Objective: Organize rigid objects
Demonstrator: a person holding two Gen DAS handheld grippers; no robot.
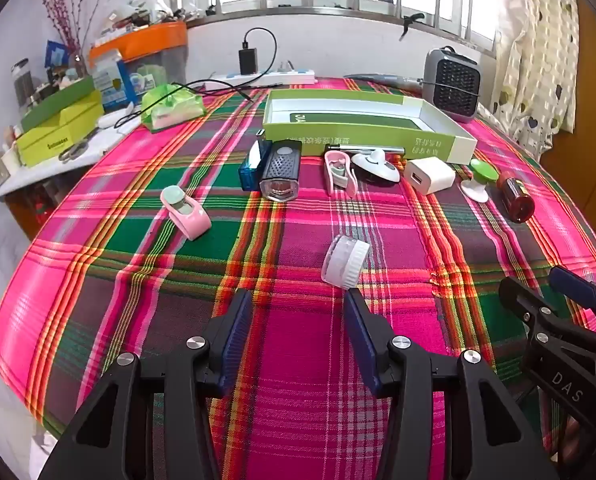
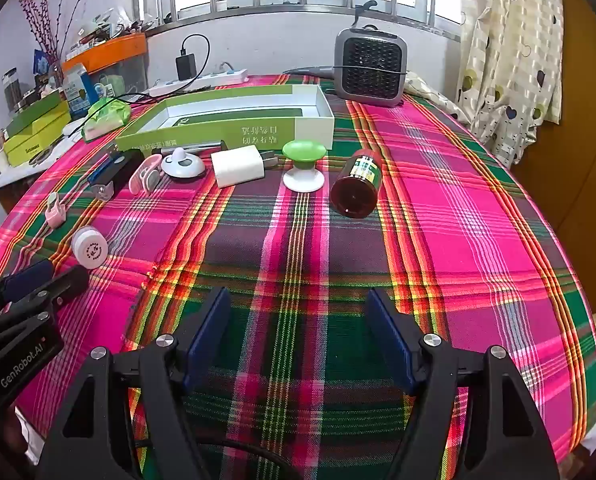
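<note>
Cloth (image 1: 298,340): a plaid cloth in pink, green and red was spread over the whole table.
Box (image 1: 361,136): a green and white open box was placed at the far side, just behind the row of small things.
Heater (image 2: 371,66): a grey heater was seen behind the box, near the window wall.
Left gripper (image 1: 298,300): it was held low over the near cloth; the jaws were spread apart and nothing was held between them.
Right gripper (image 2: 298,300): it was held over the near cloth as well, jaws released and holding nothing.
Torch (image 1: 281,174): a black torch was laid in the row, touching a blue case (image 1: 252,168) on its left.
Bottle (image 2: 355,184): a brown bottle was laid on its side at the right end of the row.
Charger (image 2: 238,166): a white charger was laid between a round white gadget (image 2: 182,164) and a green knob (image 2: 303,170).
Clips: one pink clip (image 1: 186,210) was laid apart on the left, another (image 1: 339,172) in the row.
Jar (image 1: 345,260): a small clear jar with a white lid was laid on its side, just ahead of the left gripper.
</note>
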